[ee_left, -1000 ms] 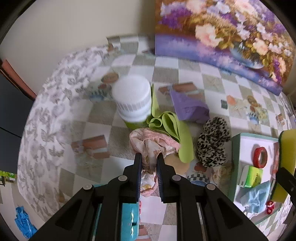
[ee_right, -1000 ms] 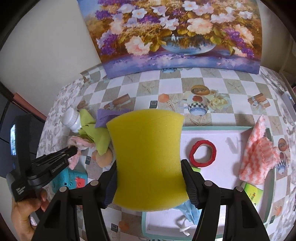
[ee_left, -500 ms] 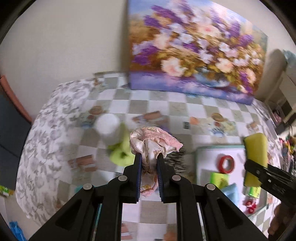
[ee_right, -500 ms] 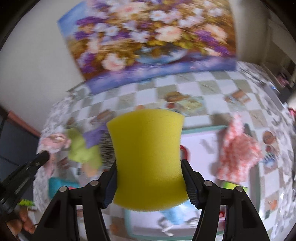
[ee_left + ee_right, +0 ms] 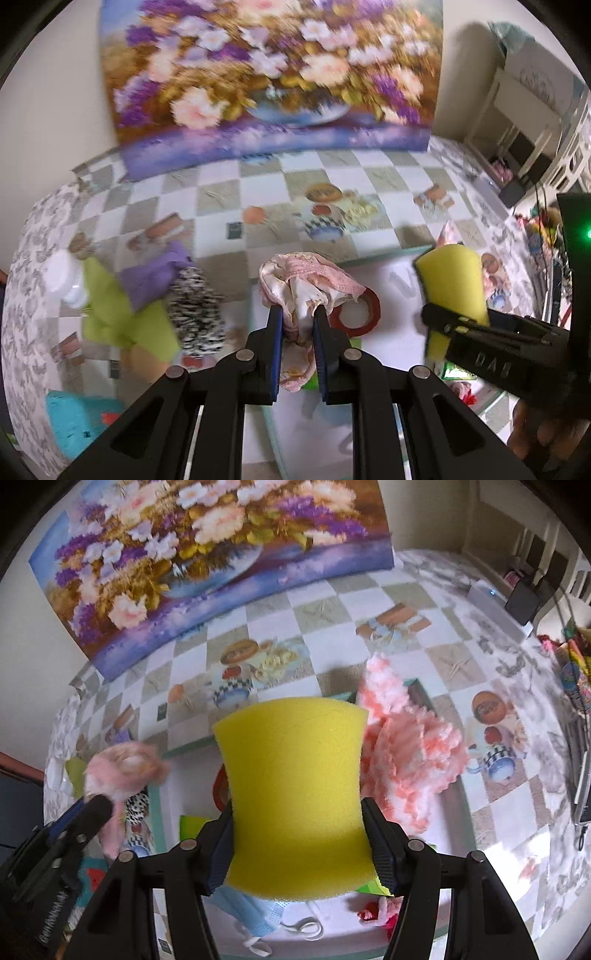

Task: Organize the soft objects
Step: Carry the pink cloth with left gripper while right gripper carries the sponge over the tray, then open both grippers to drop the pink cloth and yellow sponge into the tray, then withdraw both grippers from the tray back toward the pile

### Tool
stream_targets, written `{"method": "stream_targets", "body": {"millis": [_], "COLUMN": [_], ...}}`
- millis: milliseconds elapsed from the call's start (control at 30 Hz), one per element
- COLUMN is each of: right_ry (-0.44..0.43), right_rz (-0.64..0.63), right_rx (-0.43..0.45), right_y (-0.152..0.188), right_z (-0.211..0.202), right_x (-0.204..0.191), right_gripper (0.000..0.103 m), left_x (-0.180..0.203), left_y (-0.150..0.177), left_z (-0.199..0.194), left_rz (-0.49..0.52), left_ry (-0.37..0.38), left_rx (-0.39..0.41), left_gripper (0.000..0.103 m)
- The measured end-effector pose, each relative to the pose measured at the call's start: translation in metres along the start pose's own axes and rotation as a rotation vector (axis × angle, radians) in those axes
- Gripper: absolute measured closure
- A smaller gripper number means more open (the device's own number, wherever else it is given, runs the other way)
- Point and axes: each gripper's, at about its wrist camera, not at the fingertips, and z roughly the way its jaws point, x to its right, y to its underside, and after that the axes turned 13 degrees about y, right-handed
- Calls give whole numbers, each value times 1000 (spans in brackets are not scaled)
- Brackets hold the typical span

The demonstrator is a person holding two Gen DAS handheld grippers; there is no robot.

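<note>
Left of the tray (image 5: 258, 306) on the checkered tabletop (image 5: 369, 173) lie a leopard-print scrunchie (image 5: 195, 314), a lime-green cloth (image 5: 110, 314), a purple cloth (image 5: 151, 273) and a white jar (image 5: 68, 280); a floral painting (image 5: 266, 74) leans against the wall behind. The white tray holds a red tape ring (image 5: 364, 308), a blue face mask (image 5: 258, 912) and a coral-and-white fuzzy cloth (image 5: 406, 753) draped over its far corner. The left gripper (image 5: 298, 314) has its fingers clamped on a pink satin cloth (image 5: 306, 277) above the tray's near-left corner. The right gripper (image 5: 297, 816) squeezes a yellow sponge (image 5: 295, 797) over the tray
</note>
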Motion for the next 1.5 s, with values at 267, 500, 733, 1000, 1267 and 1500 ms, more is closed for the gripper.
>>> {"method": "stream_targets", "body": {"millis": [267,500,733,1000,1267,1500], "right_ry": [39,44,69,79,114,132], "right_rz": [-29,-31,-46,-48,-65,-100], "right_rx": [-65,-75,-23,70,134,110], "right_y": [3,0,-4,-10,-10,-6], "right_z": [29,30,4,-34,-50,-36], "right_x": [-4,-4,-6,-6,-9,-23], "right_gripper": [37,35,26,17,0,0], "left_x": [-6,-18,-29,-53,-87,-134], "left_y": [5,2,-10,-17,-15,-4], "left_z": [54,54,22,-14,-32,-44], "left_rz": [-38,-120,-168,-234,-281,-357], "left_ry": [18,72,65,20,-78,-171], "left_rx": [-92,-114,-74,-11,24,17], "left_gripper": [86,63,39,27,11,11]}}
